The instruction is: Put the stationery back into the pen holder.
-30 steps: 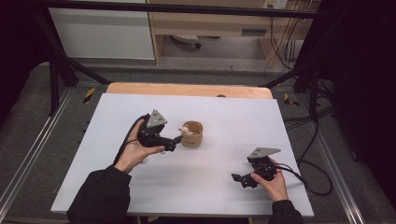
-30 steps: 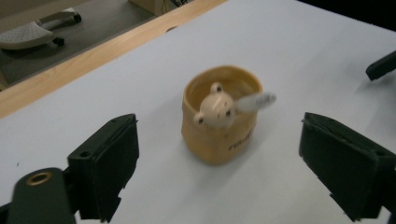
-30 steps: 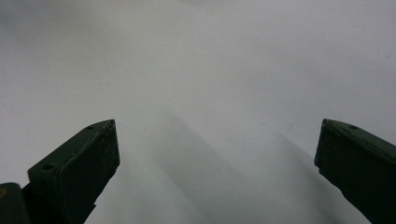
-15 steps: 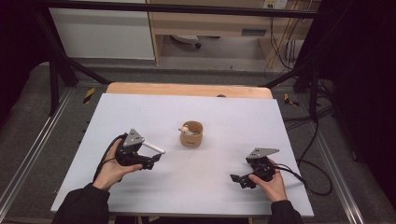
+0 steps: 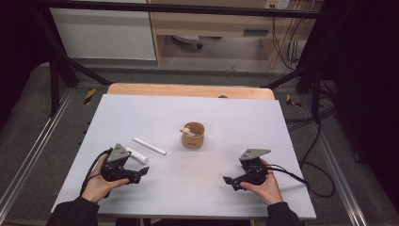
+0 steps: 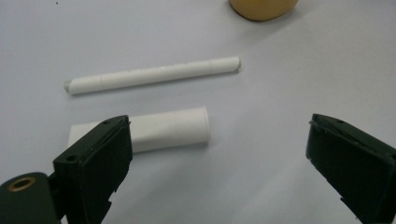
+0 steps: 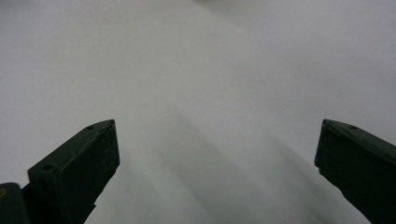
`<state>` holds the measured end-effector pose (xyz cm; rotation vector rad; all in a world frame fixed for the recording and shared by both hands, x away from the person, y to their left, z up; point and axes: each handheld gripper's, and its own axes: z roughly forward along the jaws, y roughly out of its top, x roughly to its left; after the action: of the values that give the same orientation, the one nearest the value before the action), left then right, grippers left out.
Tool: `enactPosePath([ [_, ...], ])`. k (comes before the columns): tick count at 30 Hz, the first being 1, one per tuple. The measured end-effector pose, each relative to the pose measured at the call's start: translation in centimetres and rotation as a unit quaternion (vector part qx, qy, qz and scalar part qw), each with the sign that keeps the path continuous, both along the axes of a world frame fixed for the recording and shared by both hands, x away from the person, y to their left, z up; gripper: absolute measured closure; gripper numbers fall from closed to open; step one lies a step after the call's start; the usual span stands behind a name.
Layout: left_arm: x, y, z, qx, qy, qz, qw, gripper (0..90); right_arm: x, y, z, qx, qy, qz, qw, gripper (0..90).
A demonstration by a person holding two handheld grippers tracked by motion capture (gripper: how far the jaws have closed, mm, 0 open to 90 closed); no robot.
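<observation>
High view: the left gripper point(image 5: 141, 172) sits at about 8 o'clock on the white table point(image 5: 141, 113), its fingers spread and holding nothing. Half a second ago it carried a white stick; now a thin white stick point(image 5: 149, 146) and a thicker white tube point(image 5: 136, 155) lie free on the table just beyond it. A second ago this gripper was up beside the wooden cup point(image 5: 193, 135) at the table's centre; it has drawn back toward the person. The thin stick's long axis runs from 10 o'clock to 4 o'clock. The thick tube lies almost parallel, nearer the gripper, and apart from the stick. The right gripper point(image 5: 229, 181), at about 4 o'clock, has not moved, and its fingers are spread over bare table.

Left gripper view: the two black fingers point(image 6: 95, 161) stand wide apart. The thick tube point(image 6: 163, 129) lies crosswise just past the left finger, partly hidden behind it. The thin stick point(image 6: 154, 74) lies beyond, slanting slightly from 8 o'clock to 2 o'clock. The cup's base point(image 6: 262, 7) shows at 12 o'clock.

Right gripper view: the fingers point(image 7: 81, 158) are wide apart above plain white table point(image 7: 210, 93).
</observation>
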<state>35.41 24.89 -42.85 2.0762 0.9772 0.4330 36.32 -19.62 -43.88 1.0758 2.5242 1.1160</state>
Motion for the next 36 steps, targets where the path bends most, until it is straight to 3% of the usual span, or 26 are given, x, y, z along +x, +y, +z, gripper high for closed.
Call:
enactPosePath([
  [8,-0.6,1.0,-0.8,0.001,0.011,-0.003,0.9999,7.1,0.0,3.3,0.4,0.001,-0.008,0.023,0.9997,0.9],
  [12,-0.9,1.5,-1.0,0.005,0.010,-0.004,0.9999,7.1,0.0,5.1,0.7,0.010,-0.011,0.028,0.9995,2.7],
  [17,-1.0,1.8,-1.2,0.008,0.009,-0.001,0.9999,7.1,0.2,7.5,0.9,0.003,-0.018,0.045,0.9988,4.4],
  [31,-0.9,2.3,-1.2,0.001,0.011,-0.006,0.9999,7.1,2.2,15.2,1.3,0.001,-0.028,0.078,0.9966,15.5],
  [36,-0.9,2.3,-1.3,0.001,0.013,-0.006,0.9999,7.1,3.2,17.3,1.2,0.016,-0.027,0.084,0.9959,20.9],
])
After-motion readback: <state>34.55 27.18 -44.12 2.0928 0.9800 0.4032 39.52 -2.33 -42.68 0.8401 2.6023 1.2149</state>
